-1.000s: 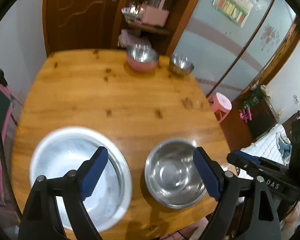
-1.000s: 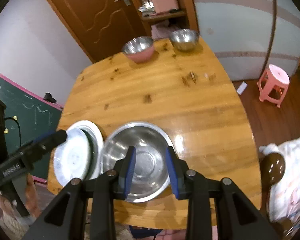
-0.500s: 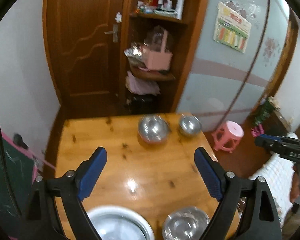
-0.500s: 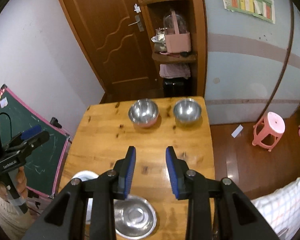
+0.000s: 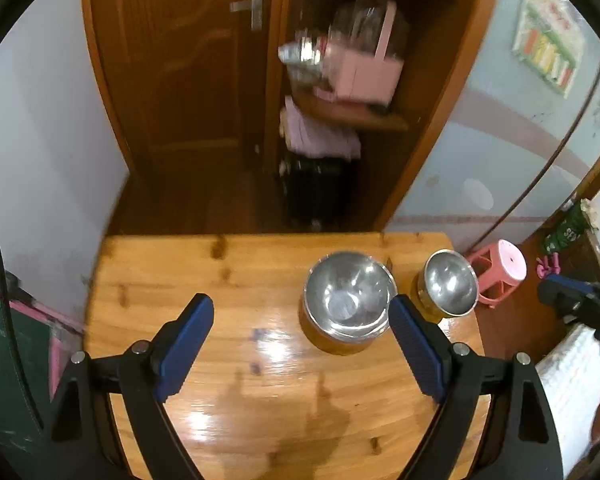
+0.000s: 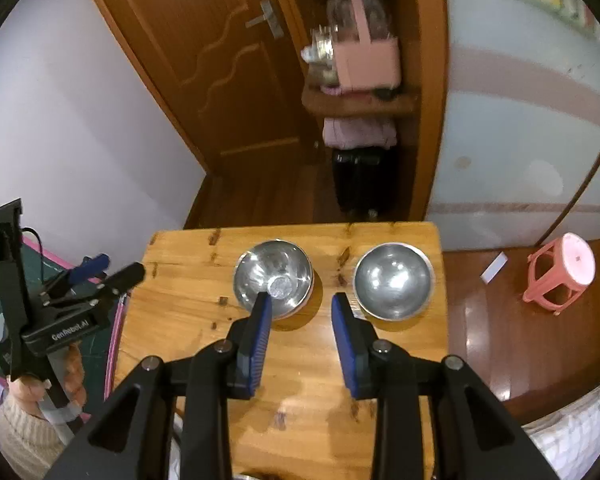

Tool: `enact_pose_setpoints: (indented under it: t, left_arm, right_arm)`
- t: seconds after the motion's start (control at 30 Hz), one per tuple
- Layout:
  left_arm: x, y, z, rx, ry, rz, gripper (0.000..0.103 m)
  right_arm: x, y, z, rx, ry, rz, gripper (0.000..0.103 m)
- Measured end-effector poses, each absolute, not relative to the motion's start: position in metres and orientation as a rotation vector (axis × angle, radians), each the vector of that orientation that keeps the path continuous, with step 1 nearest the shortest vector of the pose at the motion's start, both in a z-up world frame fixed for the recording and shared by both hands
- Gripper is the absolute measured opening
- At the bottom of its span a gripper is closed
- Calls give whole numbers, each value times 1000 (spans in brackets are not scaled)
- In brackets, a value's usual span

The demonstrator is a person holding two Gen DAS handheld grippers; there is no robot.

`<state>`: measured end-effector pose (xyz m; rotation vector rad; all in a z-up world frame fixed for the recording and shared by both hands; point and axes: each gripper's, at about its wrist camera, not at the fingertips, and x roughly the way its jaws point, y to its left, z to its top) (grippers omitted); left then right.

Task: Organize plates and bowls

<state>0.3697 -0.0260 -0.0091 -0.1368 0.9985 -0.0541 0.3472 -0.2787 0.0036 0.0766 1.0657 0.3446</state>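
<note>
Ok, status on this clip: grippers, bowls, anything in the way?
Left gripper open, empty. Right gripper open, empty. Two steel bowls apart at table's far edge. Nothing between.

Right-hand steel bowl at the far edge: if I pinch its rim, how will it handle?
The right bowl looks like thin polished steel, so probably stiff and light but slippery against the pads. Its rounded sides suggest it may rock or tilt from a one-sided rim pinch. It sits near the table corner, so a push could slide it off.

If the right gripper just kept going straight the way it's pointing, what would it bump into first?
Probably bare table. The right gripper aims into the gap between the two steel bowls, left bowl and right bowl. Its open jaws hold nothing. Depth is unclear, so it might clip a bowl's rim.
</note>
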Motion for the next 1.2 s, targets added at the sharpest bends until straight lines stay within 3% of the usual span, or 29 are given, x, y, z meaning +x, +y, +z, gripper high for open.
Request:
enact_pose_setpoints:
  t: [0.27, 0.5, 0.63, 0.77, 0.87, 0.9, 1.0, 1.2]
  left_arm:
    - [421, -30, -106, -168, 1122, -34, 88]
    - [444, -25, -156, -260, 1185, -45, 84]
    - [451, -24, -173, -304, 1223, -73, 65]
    - [457, -27, -184, -310, 1251, -109, 58]
    - [459, -31, -189, -302, 1270, -131, 44]
    - [460, -33, -190, -303, 1279, -137, 35]
    - [461, -35, -194, -300, 1301, -149, 14]
    - [451, -36, -186, -309, 1291, -156, 12]
  right_arm:
    - [401, -251, -82, 80, 1215, 369, 31]
    - [423, -242, -126, 123, 1286, 371, 31]
    - [429, -237, -138, 133, 1308, 373, 31]
    - [433, -231, -149, 138, 1332, 375, 31]
    - [437, -227, -156, 136, 1351, 368, 31]
    - [438, -226, -158, 135, 1354, 365, 30]
    - [439, -223, -162, 117, 1359, 351, 14]
    - [433, -228, -155, 123, 1361, 346, 11]
